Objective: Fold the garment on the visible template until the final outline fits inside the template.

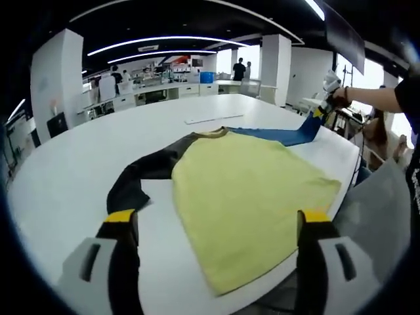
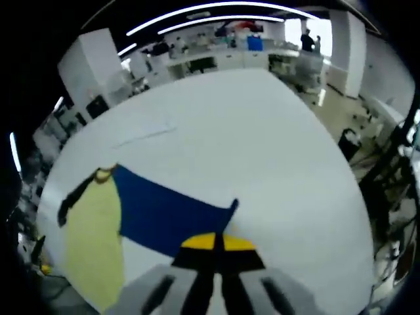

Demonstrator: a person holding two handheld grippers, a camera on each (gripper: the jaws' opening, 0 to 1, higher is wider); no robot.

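I'm pinching the blue sleeve tip in the right gripper, yellow body lower left, left gripper gaping wide.

lab | white benches | strip lights | pillars

Long ceiling light strips give both views bright, even light, and they bend into arcs with the fisheye distortion. Daylight from the windows behind the white counter is blown out to near white. The counter carries a soft sheen and only faint shadows beside the yellow garment, which is sharp in the left gripper view. The right gripper view is softer overall: the counter looks washed out, the room beyond it is smeared, and the near fingers are out of focus.
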